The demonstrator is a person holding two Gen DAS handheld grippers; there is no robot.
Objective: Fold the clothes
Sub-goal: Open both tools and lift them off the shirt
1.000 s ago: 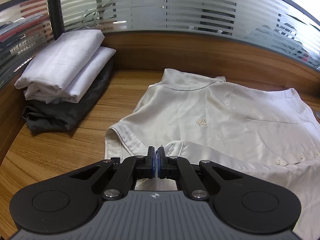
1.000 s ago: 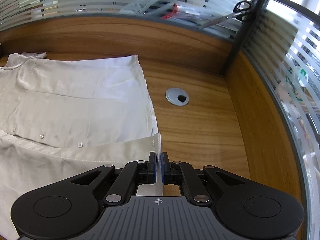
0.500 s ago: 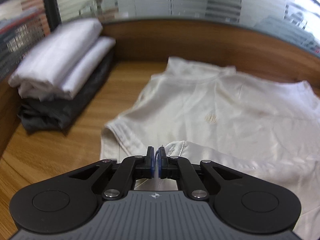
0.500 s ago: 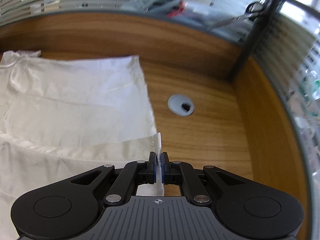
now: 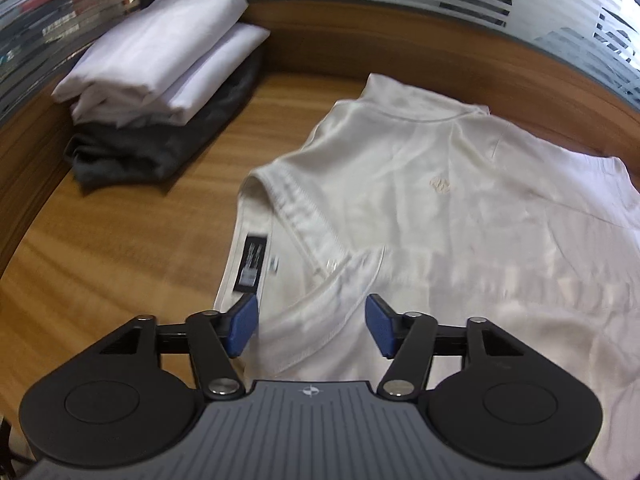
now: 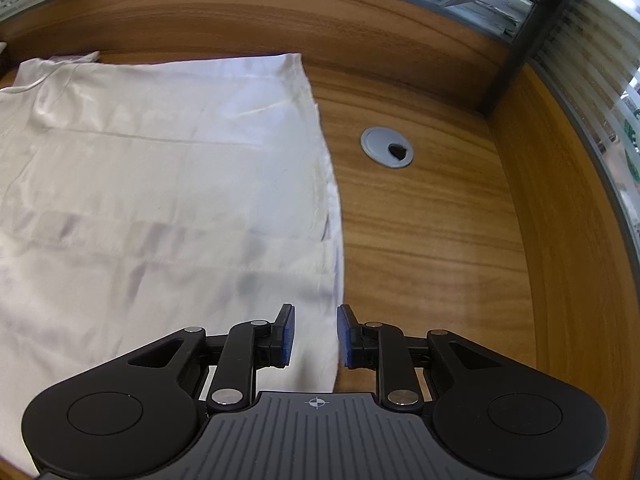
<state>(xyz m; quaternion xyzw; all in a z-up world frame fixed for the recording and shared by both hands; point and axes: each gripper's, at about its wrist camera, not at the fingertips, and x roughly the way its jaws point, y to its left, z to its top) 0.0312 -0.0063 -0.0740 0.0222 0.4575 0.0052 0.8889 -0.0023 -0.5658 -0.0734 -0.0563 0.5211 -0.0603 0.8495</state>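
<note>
With both sets of jaws standing apart, I hold nothing: my left gripper (image 5: pixel 311 322) hovers spread over the collar end of the cream shirt (image 5: pixel 460 208), my right gripper (image 6: pixel 316 336) gapes over its hem edge (image 6: pixel 330 280) at the other side. That shirt lies on the wooden desk (image 5: pixel 120 240), its near long side doubled over the body so a seam runs across the middle, and the neck label (image 5: pixel 251 262) shows beside the collar. A stack of folded clothes (image 5: pixel 160 64) sits well apart at the far left corner. My worry is the slippery-looking fabric (it is thin and glossy): the laid-over flap could slide back or wrinkle if a finger snags it. A pad catching one layer only would pull the fold crooked, and the hem lies near the cable grommet (image 6: pixel 387 147)
</note>
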